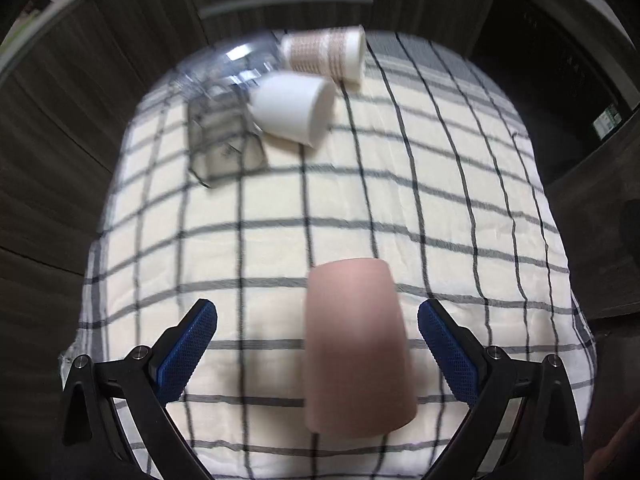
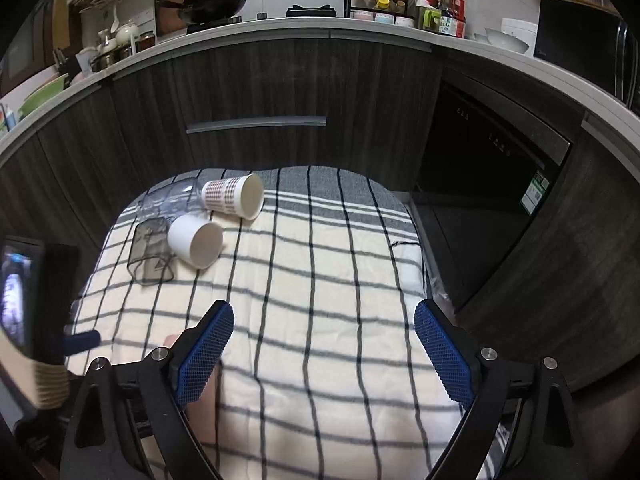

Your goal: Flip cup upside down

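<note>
A pink cup [image 1: 356, 344] stands between the open fingers of my left gripper [image 1: 318, 320] on the checked cloth [image 1: 440, 200], blurred, touching neither pad; its wider end is nearer the camera. A sliver of it shows in the right wrist view [image 2: 204, 404] behind the left finger. My right gripper [image 2: 324, 322] is open and empty over the cloth [image 2: 320, 280]. The left gripper's body [image 2: 52, 320] shows at the left edge of the right wrist view.
At the cloth's far left lie a white cup [image 2: 195, 242] [image 1: 294, 106], a patterned paper cup [image 2: 234, 196] [image 1: 326, 54], a clear cup [image 2: 170, 198] and a dark clear cup [image 2: 150, 256] [image 1: 216, 142], all on their sides. Dark kitchen cabinets [image 2: 256, 88] and an oven [image 2: 488, 184] stand behind.
</note>
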`<state>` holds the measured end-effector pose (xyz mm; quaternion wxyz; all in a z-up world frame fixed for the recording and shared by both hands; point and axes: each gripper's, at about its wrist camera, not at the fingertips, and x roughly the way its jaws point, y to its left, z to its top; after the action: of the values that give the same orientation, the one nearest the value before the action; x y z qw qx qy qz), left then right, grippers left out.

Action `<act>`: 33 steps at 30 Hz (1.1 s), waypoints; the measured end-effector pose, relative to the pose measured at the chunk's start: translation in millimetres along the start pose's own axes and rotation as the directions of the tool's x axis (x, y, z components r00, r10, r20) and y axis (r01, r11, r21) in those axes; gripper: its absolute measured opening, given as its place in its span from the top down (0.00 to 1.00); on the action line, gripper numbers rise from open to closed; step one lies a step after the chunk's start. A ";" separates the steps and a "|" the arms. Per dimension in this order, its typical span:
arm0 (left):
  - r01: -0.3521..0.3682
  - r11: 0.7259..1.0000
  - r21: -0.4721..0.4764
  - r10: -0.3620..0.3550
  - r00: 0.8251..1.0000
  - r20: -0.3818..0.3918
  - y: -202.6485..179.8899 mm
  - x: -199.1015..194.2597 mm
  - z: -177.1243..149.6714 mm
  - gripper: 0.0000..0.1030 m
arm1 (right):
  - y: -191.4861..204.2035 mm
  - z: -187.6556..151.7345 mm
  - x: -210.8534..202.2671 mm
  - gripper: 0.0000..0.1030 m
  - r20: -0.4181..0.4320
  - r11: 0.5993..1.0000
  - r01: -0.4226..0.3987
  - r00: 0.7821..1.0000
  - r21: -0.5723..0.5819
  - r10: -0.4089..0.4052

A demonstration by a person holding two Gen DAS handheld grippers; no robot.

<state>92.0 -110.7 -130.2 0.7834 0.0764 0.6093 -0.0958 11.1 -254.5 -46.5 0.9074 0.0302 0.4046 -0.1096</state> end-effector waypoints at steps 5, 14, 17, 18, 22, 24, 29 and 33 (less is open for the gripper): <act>-0.025 1.000 -0.016 0.022 0.983 -0.184 -1.7 31.0 17.3 0.07 | -12.0 10.5 20.4 0.11 -0.033 0.998 -0.036 0.999 0.052 0.038; 0.018 1.000 -0.015 -0.022 0.934 -0.357 -12.2 63.3 26.4 0.06 | -23.1 10.7 58.3 0.11 -0.116 0.983 -0.118 0.984 0.141 0.135; 0.034 0.999 -0.018 -0.038 0.922 -0.385 -15.2 71.5 26.9 0.11 | -27.9 8.8 65.5 0.11 -0.128 0.978 -0.128 0.980 0.166 0.150; 0.044 0.999 -0.022 -0.049 0.916 -0.398 -16.2 73.7 30.4 0.14 | -28.9 9.0 66.8 0.11 -0.130 0.977 -0.129 0.980 0.171 0.152; 0.077 0.996 -0.034 -0.084 0.904 -0.418 -24.9 86.8 26.6 0.35 | -33.9 7.9 73.3 0.11 -0.137 0.975 -0.124 0.979 0.185 0.150; 0.075 0.997 -0.032 -0.081 0.909 -0.408 -26.8 87.7 24.9 0.35 | -35.5 7.0 74.8 0.11 -0.140 0.975 -0.120 0.979 0.187 0.148; 0.088 0.995 -0.039 -0.096 0.914 -0.393 -28.5 86.1 23.5 0.36 | -38.3 3.7 76.6 0.11 -0.151 0.972 -0.118 0.977 0.203 0.150; 0.077 0.997 -0.023 -0.080 0.939 -0.335 -19.7 67.8 21.6 0.36 | -34.2 1.6 74.4 0.11 -0.151 0.971 -0.122 0.977 0.203 0.154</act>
<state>123.8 -138.8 -190.6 0.6640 0.0636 0.7369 -0.1095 52.8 -301.0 -99.3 0.8689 0.1551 0.4629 -0.0818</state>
